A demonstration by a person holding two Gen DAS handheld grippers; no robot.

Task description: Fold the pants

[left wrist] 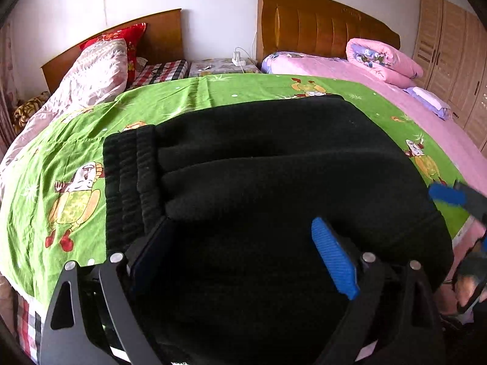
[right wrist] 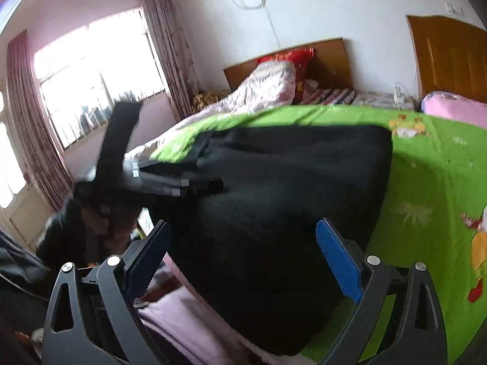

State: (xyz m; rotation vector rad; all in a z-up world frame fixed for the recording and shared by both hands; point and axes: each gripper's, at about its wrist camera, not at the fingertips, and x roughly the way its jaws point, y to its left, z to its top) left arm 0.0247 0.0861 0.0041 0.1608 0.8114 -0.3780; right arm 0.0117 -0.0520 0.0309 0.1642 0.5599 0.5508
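1. Nearest us, the left gripper (left wrist: 243,252) hangs spread wide over the near edge of the bed, its 2 fingers straddling black cloth but pinching nothing.
2. The right gripper (right wrist: 243,255) is spread wide too, holding nothing, low at the same near edge, blurred in its own view.
3. Between and beyond them lie the black pants (left wrist: 274,167), folded into a thick bundle on the green sheet (left wrist: 45,213), ribbed waistband (left wrist: 131,176) toward the bed's left side, bundle close to the near edge.
4. My read: the folding looks nearly done, with both tools free of the cloth. Next comes either a last fold or a smoothing press, which calls for closing on the near hem evenly with both tools.
5. Farther back, a red pillow (left wrist: 127,42) and wooden headboards (left wrist: 319,24). No legible brand or writing anywhere.
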